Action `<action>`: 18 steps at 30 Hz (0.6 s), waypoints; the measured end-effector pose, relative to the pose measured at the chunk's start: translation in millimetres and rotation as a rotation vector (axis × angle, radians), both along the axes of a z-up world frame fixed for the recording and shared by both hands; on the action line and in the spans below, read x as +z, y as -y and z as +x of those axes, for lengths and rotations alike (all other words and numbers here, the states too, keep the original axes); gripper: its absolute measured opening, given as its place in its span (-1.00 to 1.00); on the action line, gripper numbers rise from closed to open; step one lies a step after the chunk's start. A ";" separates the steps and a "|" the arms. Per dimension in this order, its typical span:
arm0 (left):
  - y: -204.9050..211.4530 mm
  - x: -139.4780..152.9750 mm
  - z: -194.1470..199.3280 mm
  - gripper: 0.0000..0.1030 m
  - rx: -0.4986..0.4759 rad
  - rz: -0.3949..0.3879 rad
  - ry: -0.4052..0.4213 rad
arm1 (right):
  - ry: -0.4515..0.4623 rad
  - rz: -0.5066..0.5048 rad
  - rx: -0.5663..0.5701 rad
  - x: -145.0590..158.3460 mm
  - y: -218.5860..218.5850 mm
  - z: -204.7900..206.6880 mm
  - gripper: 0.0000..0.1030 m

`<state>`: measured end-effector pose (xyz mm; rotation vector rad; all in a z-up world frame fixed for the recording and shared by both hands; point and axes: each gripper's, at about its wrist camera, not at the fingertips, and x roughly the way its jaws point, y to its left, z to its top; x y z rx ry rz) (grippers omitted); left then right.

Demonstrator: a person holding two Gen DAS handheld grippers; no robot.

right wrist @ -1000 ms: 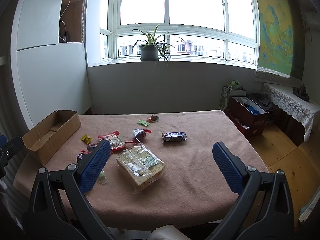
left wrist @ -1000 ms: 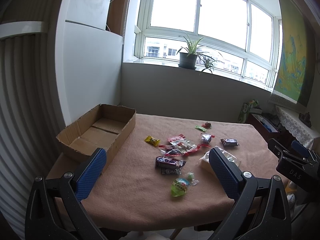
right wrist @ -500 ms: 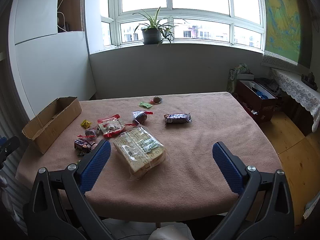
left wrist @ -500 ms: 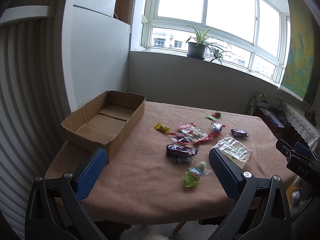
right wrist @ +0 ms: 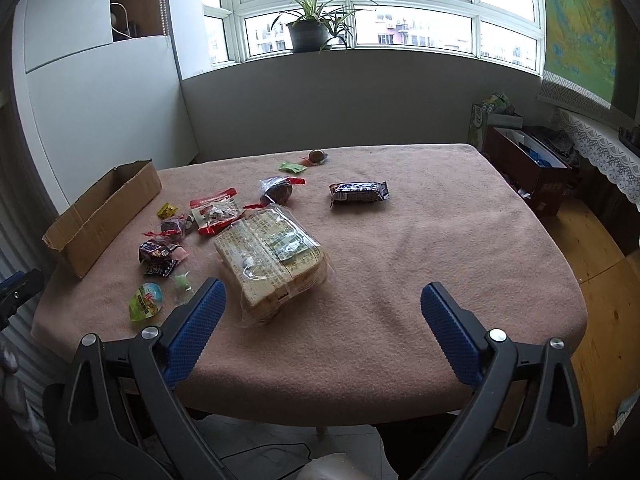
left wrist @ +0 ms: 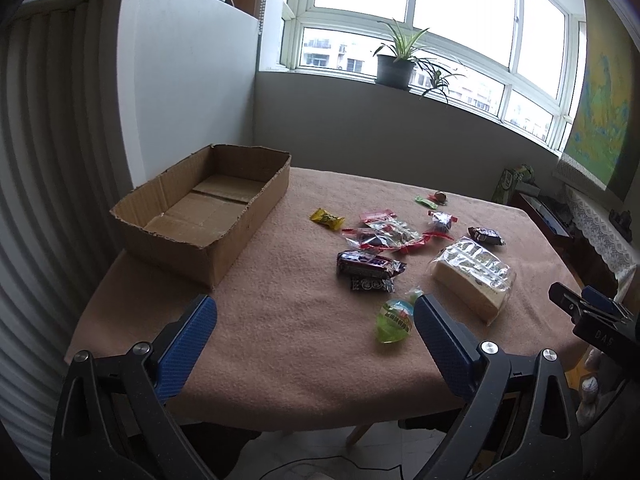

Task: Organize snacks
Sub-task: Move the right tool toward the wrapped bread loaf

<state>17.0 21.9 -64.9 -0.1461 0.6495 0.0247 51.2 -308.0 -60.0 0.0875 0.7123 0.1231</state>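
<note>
At far left on the table (left wrist: 280,340) sits the empty cardboard box (left wrist: 208,216); mid-table, small crinkly snacks (left wrist: 370,266); rightward, the soft bagged bread (right wrist: 272,256), best held gently across its sides. Left gripper (left wrist: 314,330) and right gripper (right wrist: 322,308) spread, holding nothing.

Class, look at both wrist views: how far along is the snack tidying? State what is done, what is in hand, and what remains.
Done: nothing yet; the cardboard box is empty. In hand: nothing; the left gripper and right gripper are both open, hovering at the table's near edge. Left: every snack lies on the blanket, including the bread pack, the green jelly cup and the chocolate bar.
</note>
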 end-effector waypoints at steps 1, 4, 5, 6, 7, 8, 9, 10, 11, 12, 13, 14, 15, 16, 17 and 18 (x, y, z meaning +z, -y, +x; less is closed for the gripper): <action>1.1 -1.3 1.2 0.85 -0.005 -0.006 -0.007 | -0.010 0.015 0.005 -1.4 2.2 1.9 0.89; 4.2 -5.7 4.1 0.83 -0.021 -0.022 -0.021 | -0.037 0.066 0.037 -5.4 6.5 10.2 0.89; 6.6 -7.2 4.8 0.82 -0.030 -0.027 -0.024 | -0.047 0.086 0.051 -6.1 7.9 13.6 0.89; 9.5 -8.2 5.6 0.78 -0.040 -0.032 -0.028 | -0.056 0.105 0.063 -6.5 9.6 17.3 0.88; 12.9 -9.3 6.6 0.75 -0.053 -0.037 -0.032 | -0.064 0.122 0.076 -6.8 11.0 21.2 0.85; 16.7 -10.3 8.2 0.71 -0.067 -0.043 -0.037 | -0.072 0.137 0.090 -7.3 11.9 25.3 0.78; 20.5 -11.3 9.6 0.69 -0.081 -0.049 -0.042 | -0.084 0.149 0.103 -7.9 13.1 30.5 0.66; 24.1 -12.2 11.0 0.68 -0.095 -0.056 -0.046 | -0.098 0.161 0.117 -8.7 13.8 36.0 0.63; 28.2 -13.6 12.2 0.67 -0.109 -0.062 -0.050 | -0.110 0.176 0.127 -10.2 15.1 42.0 0.63; 32.3 -14.4 13.8 0.66 -0.121 -0.067 -0.056 | -0.125 0.195 0.138 -11.8 16.6 48.1 0.63; 36.4 -15.5 15.4 0.65 -0.135 -0.071 -0.061 | -0.144 0.214 0.156 -13.9 17.6 54.2 0.62; 41.1 -16.0 17.0 0.63 -0.149 -0.076 -0.067 | -0.161 0.230 0.175 -15.9 18.2 60.3 0.62; 45.4 -16.8 18.6 0.60 -0.163 -0.079 -0.071 | -0.176 0.240 0.188 -17.7 18.3 66.0 0.57; 49.4 -17.7 20.6 0.59 -0.176 -0.085 -0.075 | -0.189 0.248 0.198 -18.7 18.7 71.0 0.53; 53.7 -18.9 22.8 0.58 -0.190 -0.094 -0.082 | -0.199 0.252 0.207 -19.8 18.3 76.3 0.51; 57.6 -20.3 25.1 0.53 -0.203 -0.104 -0.090 | -0.206 0.255 0.215 -20.6 18.8 80.9 0.50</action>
